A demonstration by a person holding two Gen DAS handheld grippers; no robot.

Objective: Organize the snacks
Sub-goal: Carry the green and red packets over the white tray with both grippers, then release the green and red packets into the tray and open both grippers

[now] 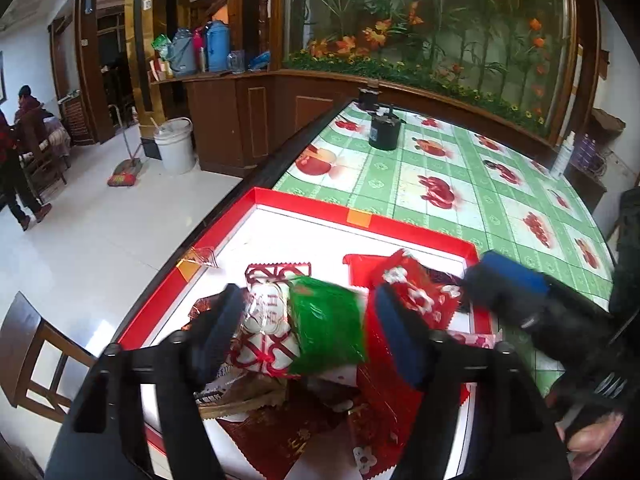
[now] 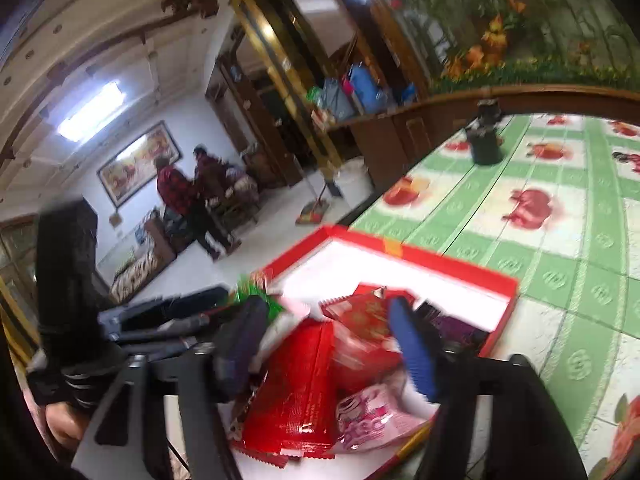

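hovering over a red-rimmed box (image 1: 362,216) with a white floor, both grippers point down into a heap of snack packets. the box sits at the near corner of a table covered by a green-and-white checked cloth (image 1: 472,168) printed with red fruit.

left gripper (image 1: 308,332): jaws apart. between them lie a green packet (image 1: 326,322) and a white packet with red lattice print (image 1: 266,320); the pads do not press on either, as far as the blur lets me tell. a red packet with white flowers (image 1: 416,292) lies just to the right of its right finger.

right gripper (image 2: 328,348): jaws apart as well, standing over a long red ridged packet (image 2: 292,392) and a shiny red pack behind it. a pink packet (image 2: 374,420) lies under the blue right finger, at the near edge of the box. contact with the pads cannot be told; this view is smeared.

the other gripper shows in each view, close beside.

on the far part of the table stands a dark cylindrical container (image 1: 385,132). beyond the table edge: a white bucket (image 1: 174,144), a broom, a wooden counter with flasks, two people standing far off.
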